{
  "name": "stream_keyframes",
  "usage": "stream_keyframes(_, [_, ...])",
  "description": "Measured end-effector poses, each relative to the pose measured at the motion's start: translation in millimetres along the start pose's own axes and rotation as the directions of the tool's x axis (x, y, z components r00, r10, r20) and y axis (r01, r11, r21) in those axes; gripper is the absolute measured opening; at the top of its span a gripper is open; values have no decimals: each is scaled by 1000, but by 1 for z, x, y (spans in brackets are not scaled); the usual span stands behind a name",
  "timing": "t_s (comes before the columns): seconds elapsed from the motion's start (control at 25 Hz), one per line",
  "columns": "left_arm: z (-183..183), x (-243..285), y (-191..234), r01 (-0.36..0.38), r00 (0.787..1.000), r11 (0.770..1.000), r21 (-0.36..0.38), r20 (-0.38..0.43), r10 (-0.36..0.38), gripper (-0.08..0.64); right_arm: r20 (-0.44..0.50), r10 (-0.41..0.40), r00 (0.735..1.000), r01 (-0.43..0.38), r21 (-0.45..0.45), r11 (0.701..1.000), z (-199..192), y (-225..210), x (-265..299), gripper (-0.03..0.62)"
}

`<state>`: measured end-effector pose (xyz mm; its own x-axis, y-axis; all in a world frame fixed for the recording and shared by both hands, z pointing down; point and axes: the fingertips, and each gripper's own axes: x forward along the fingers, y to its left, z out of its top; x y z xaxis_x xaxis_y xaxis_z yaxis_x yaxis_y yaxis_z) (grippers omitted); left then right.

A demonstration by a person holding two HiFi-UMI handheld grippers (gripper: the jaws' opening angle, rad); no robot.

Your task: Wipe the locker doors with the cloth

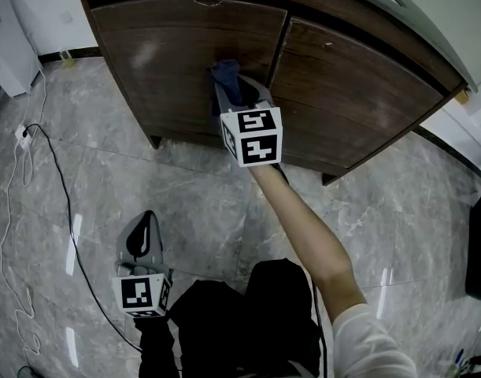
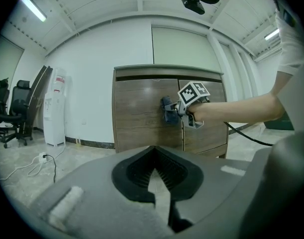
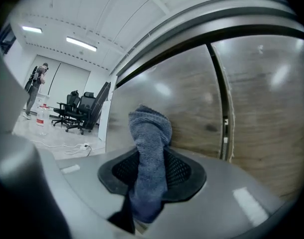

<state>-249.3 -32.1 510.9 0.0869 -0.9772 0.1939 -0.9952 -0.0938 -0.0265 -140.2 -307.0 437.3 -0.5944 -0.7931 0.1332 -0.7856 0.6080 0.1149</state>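
The brown wooden locker has a left door (image 1: 169, 46) and a right door (image 1: 358, 85). My right gripper (image 1: 236, 89) is shut on a blue-grey cloth (image 1: 224, 73) and holds it against the left door, close to the seam between the doors. The right gripper view shows the cloth (image 3: 149, 128) bunched between the jaws of that gripper (image 3: 151, 153), with the left door (image 3: 186, 103) just behind it. My left gripper (image 1: 148, 217) hangs low over the floor, shut and holding nothing. From the left gripper (image 2: 152, 151) the cloth (image 2: 167, 108) shows on the left door (image 2: 137, 113).
The floor is grey marble tile. A black cable (image 1: 63, 203) and a white cable (image 1: 24, 164) run from a power strip (image 1: 24, 135) at the left. A white water dispenser (image 2: 54, 108) stands left of the locker. Office chairs (image 3: 74, 111) and a person (image 3: 35, 91) are far off.
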Motion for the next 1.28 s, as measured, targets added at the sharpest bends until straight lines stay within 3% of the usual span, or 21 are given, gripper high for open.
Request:
stream_keyframes(0.36, [3,-4,5,-4,1000,1000,-4,1,4,3,101,5,995,-2,-25,1000,70,3,-1,117])
stream_keyframes(0.92, [0,-11,14,-25,1000,1000,-7,0,25,3,214,12,977,-3,-42,999,137,1,-4,117])
stream_keyframes(1.28, [-4,-14,18,-30,1000,999,-15,-3,30,3,199,-5,980,13,-41,999,122,8,3,117])
